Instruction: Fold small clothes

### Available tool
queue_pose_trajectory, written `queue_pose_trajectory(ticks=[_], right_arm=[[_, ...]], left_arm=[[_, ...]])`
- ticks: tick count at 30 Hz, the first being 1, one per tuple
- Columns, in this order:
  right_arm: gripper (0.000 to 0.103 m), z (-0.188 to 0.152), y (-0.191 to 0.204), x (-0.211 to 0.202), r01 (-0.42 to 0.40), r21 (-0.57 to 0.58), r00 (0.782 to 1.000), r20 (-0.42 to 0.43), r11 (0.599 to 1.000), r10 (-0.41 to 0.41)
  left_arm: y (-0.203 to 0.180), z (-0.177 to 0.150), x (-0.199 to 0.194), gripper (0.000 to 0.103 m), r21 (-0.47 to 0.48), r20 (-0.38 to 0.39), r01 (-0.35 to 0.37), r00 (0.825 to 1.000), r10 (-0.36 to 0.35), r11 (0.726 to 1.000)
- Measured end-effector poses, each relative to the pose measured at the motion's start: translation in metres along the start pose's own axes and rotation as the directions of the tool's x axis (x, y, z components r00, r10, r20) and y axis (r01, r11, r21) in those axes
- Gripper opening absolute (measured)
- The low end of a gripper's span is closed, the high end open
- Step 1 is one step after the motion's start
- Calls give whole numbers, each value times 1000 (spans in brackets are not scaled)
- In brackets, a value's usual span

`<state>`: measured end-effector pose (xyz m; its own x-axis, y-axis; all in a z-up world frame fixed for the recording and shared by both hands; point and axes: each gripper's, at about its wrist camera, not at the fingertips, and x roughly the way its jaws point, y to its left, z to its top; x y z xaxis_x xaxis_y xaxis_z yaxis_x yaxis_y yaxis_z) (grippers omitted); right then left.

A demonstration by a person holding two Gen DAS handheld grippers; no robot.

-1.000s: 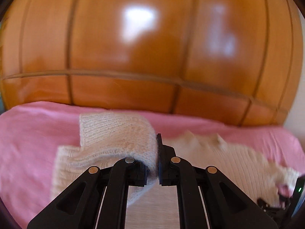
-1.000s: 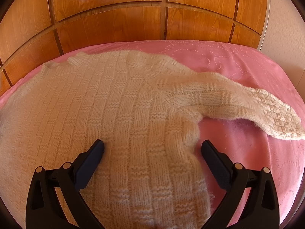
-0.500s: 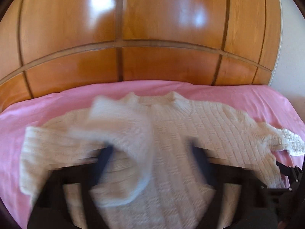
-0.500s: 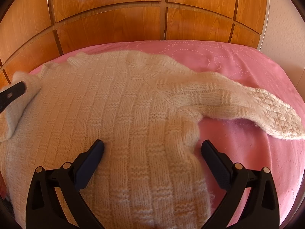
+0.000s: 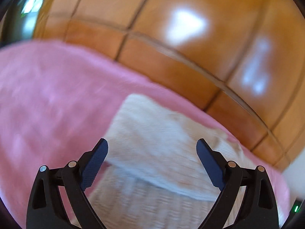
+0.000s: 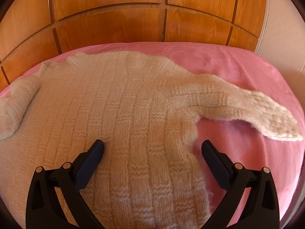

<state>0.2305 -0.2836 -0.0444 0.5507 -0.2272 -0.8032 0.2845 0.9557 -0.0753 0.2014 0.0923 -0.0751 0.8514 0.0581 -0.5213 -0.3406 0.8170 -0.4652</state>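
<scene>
Since a second ago my left gripper [image 5: 152, 148] has let go of the sweater's left sleeve [image 6: 18, 103]: then its jaws were pinched on the knit, now they stand wide apart with nothing pressed between them, and the sleeve lies folded across the body. The cream knitted sweater [image 6: 106, 118] is spread flat on the pink bedspread [image 6: 238, 66], neck toward the wooden headboard [image 6: 114, 19]. Its right sleeve [image 6: 238, 105] stretches out to the side over the pink cloth, cuff well clear of the body.

My left wrist view is blurred and tilted, showing the folded sleeve as a pale band ahead of the fingers, over the ribbed body below.

My right gripper [image 6: 152, 147] has stayed where it was, jaws spread wide and holding nothing. One finger [image 6: 91, 158] rests over the knit, the other [image 6: 215, 162] over bare bedspread just beside the sweater's side edge, near the armpit.
</scene>
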Motion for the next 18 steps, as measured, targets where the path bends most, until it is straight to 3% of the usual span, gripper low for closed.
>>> queue_pose_trajectory(ticks=[2, 3, 8, 10, 13, 15, 18], right_arm=[[101, 3, 16, -13, 50, -65, 998, 39, 997, -48], [101, 4, 24, -19, 39, -96, 997, 63, 995, -33], [101, 15, 92, -53, -154, -257, 969, 150, 954, 197], [101, 21, 129, -49, -186, -329, 964, 118, 926, 236], [101, 31, 173, -25, -191, -397, 973, 46, 898, 227], [101, 41, 183, -9, -195, -385, 977, 8, 902, 215], [101, 62, 157, 18, -162, -216, 987, -28, 963, 160]], left_arm=[[15, 0, 15, 93, -66, -72, -25, 997, 21, 997], [25, -1, 24, 93, -103, -118, -42, 993, 29, 994], [17, -4, 36, 93, -64, -159, -74, 985, 63, 995], [18, -3, 38, 94, -67, -162, -72, 985, 60, 995], [17, -5, 36, 94, -71, -158, -65, 986, 53, 995], [17, -6, 36, 94, -67, -157, -67, 986, 56, 995], [18, -7, 35, 95, -68, -158, -63, 986, 52, 996]])
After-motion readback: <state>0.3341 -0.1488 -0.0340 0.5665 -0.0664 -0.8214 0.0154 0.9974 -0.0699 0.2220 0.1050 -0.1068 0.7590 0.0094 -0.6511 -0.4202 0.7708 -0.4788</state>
